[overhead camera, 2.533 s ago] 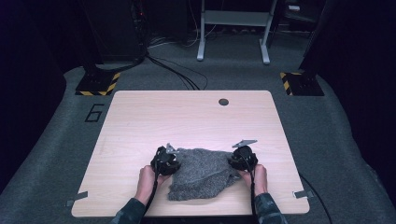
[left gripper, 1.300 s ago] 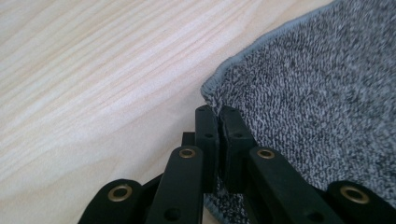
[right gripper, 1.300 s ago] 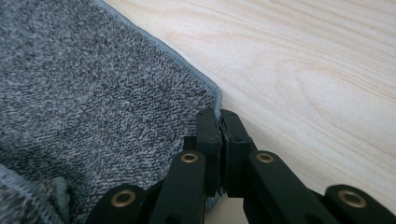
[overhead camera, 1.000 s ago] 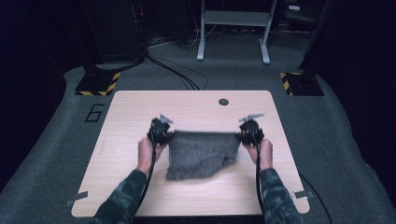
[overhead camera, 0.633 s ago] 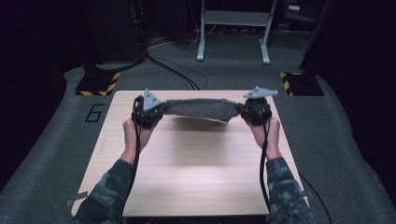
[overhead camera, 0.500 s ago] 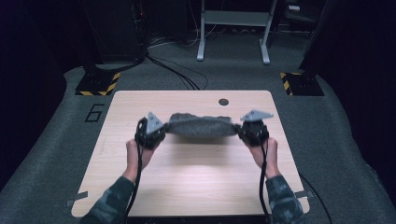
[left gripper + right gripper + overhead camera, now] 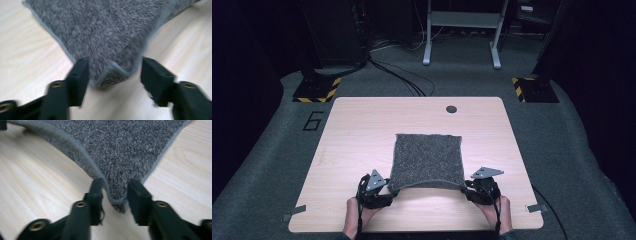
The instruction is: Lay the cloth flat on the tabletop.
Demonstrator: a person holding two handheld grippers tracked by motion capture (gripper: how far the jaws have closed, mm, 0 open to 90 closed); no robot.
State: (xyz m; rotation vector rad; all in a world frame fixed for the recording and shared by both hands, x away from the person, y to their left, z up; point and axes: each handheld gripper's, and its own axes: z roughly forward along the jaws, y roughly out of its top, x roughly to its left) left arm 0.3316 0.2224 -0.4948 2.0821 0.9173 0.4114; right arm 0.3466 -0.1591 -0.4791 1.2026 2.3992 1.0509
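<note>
Cloth point(image 7: 428, 161) lies spread on the desk point(image 7: 357, 130). I see the left gripper point(image 7: 113, 75) and right gripper point(image 7: 115, 192) with jaws parted around its near corners, apparently not clamping.

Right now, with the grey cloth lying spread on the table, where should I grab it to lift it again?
Take the grey cloth by its two near corners, coming in low from the near edge of the table. Those corners curl slightly off the wood, as both gripper views show, so fingers could likely slide under them.
</note>
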